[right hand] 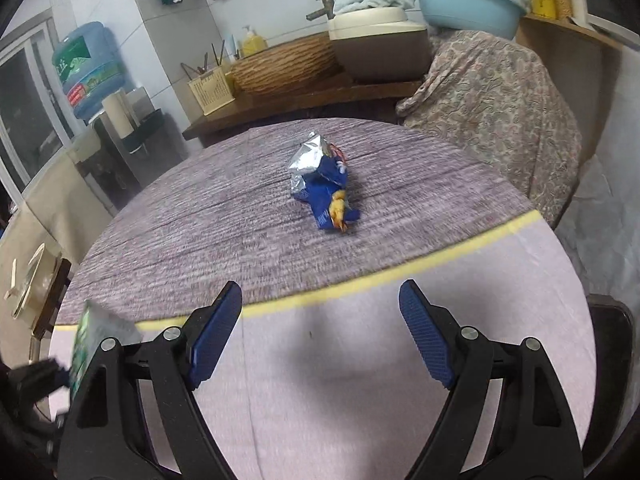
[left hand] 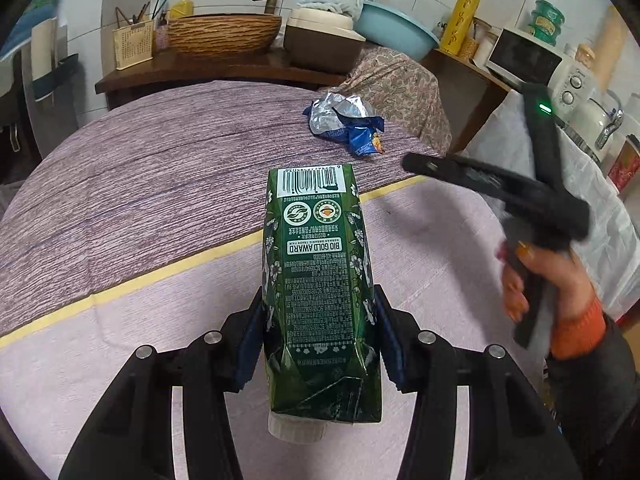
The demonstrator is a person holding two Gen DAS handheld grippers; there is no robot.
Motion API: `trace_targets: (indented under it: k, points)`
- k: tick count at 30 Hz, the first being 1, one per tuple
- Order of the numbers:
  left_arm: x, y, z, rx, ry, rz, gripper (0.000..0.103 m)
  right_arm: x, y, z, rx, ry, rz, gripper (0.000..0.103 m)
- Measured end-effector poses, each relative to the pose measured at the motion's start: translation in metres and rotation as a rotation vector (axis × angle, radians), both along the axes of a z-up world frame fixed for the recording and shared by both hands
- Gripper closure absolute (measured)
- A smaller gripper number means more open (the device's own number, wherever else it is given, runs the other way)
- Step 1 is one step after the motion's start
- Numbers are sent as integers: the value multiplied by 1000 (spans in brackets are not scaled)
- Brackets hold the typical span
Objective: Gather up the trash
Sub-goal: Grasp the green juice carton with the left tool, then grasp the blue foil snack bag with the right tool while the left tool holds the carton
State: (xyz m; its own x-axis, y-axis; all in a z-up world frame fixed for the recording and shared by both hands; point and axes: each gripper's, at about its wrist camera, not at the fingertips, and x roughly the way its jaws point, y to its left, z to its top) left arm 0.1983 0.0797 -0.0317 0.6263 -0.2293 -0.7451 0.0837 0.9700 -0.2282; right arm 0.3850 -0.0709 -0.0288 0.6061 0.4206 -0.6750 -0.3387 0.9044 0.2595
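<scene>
Left gripper point(left hand: 318, 316) clenched on dented dark-green drink carton point(left hand: 318, 280), label reads "BIO GOLD AWARD", barcode on far end, held above the yellow tape line point(left hand: 168, 276). Right gripper point(right hand: 320, 320) released, empty. Crumpled blue-and-silver snack bag point(right hand: 322, 184) lies beyond that line.

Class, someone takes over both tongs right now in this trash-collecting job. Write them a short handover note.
Left tongs: shut on the green carton, blue pads pressing its crumpled sides, white cap end toward the camera, carton held above the table.
Right tongs: open, nothing between them, pointing at the snack wrapper.
Things: the crumpled blue and silver wrapper lies on the purple tablecloth, beyond the yellow stripe.
Done: carton picked up.
Left: pick up the wrapper, probably with the right tongs; drop both in a bin, which is not in view.
</scene>
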Motion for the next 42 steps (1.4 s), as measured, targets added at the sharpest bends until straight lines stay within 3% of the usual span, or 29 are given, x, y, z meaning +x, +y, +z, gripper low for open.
trace_targets:
  k: [6, 8, 15, 17, 19, 20, 21, 22, 31, 42]
  points:
    - [-13, 9, 3, -28, -38, 13, 53, 52, 41, -5, -197, -12, 3, 22]
    - [-15, 8, 4, -40, -41, 7, 53, 66, 49, -10, -224, 16, 27, 13]
    - [-17, 4, 2, -51, -54, -26, 53, 97, 79, -27, -371, 21, 60, 13]
    - [-17, 3, 2, -47, -57, -33, 53, 98, 83, -31, -378, 17, 58, 22]
    - [-17, 3, 2, -49, -58, -36, 53, 99, 85, -34, -382, 24, 63, 49]
    - [-17, 3, 2, -49, -58, -37, 53, 97, 85, -33, -382, 10, 63, 55]
    - [-17, 2, 2, -48, -58, -37, 53, 95, 86, -33, -400, 1, 62, 69]
    - [-18, 2, 1, -46, -58, -37, 53, 93, 87, -33, -410, -7, 65, 69]
    - [-20, 1, -1, -38, -51, -31, 53, 57, 66, -27, -329, -20, 91, 69]
    - [-32, -8, -5, -47, -28, -23, 53, -43, 3, 3, -156, -66, 86, 70]
